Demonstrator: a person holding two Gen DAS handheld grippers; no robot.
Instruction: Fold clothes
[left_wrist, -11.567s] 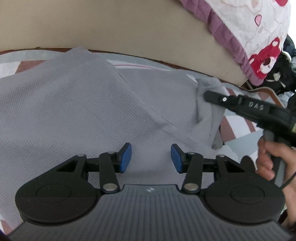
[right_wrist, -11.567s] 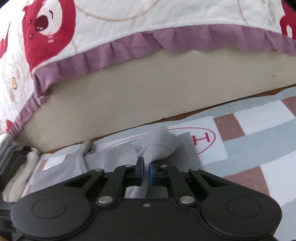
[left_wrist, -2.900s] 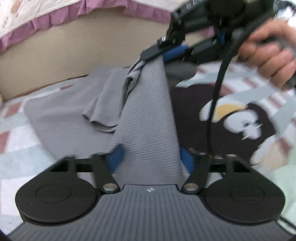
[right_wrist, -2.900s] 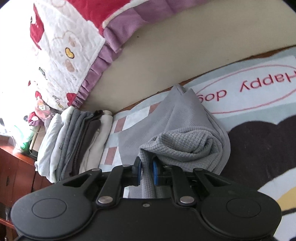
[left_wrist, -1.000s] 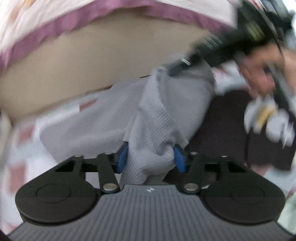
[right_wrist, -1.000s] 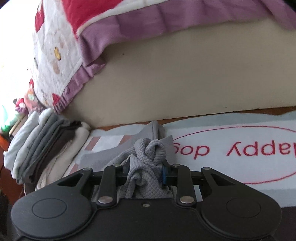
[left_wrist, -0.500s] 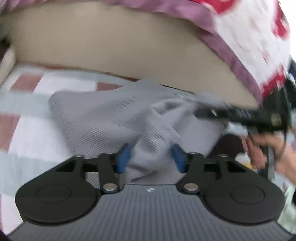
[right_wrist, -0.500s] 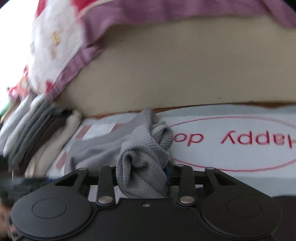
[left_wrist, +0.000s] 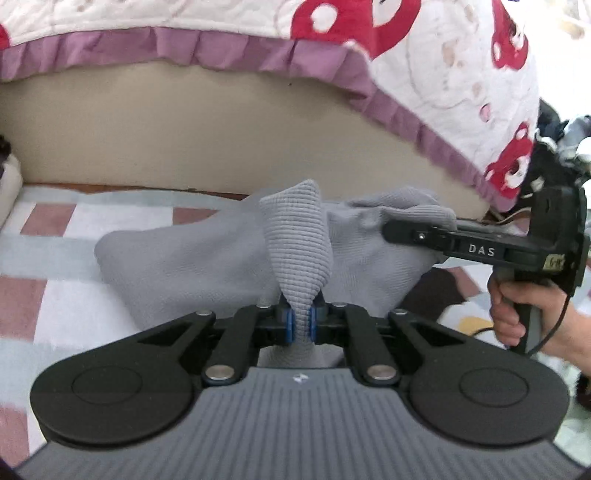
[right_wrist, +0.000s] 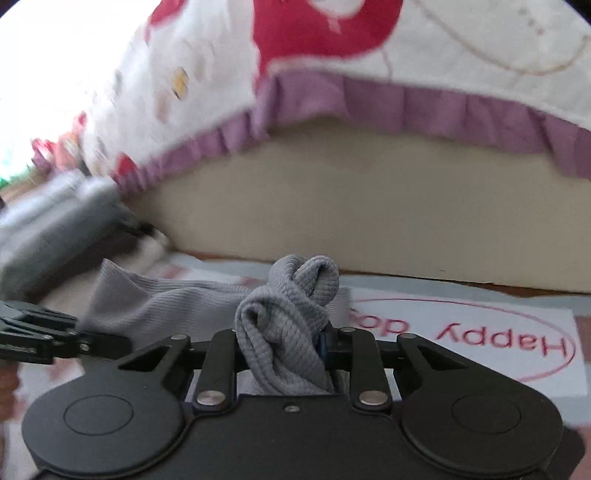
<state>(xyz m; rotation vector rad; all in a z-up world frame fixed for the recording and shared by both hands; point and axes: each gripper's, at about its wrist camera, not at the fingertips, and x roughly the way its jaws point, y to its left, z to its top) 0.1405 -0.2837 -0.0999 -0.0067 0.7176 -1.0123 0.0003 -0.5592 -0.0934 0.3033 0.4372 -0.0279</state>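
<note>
Left tool (left_wrist: 300, 325) and right tool (right_wrist: 284, 347), both closing, pinch the grey garment (left_wrist: 207, 258).

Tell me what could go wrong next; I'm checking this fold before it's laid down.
The right gripper, its jaws closing, holds a thick wad of the grey garment, so the edge may land crumpled. The left gripper, also closing, pinches only a thin tuck, which might slip.

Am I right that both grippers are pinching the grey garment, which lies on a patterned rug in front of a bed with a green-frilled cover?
Not quite: the frill on the cover is purple, not green, as the left wrist view shows. The rest stands: the left gripper and the right gripper both pinch the grey garment over the rug.
</note>
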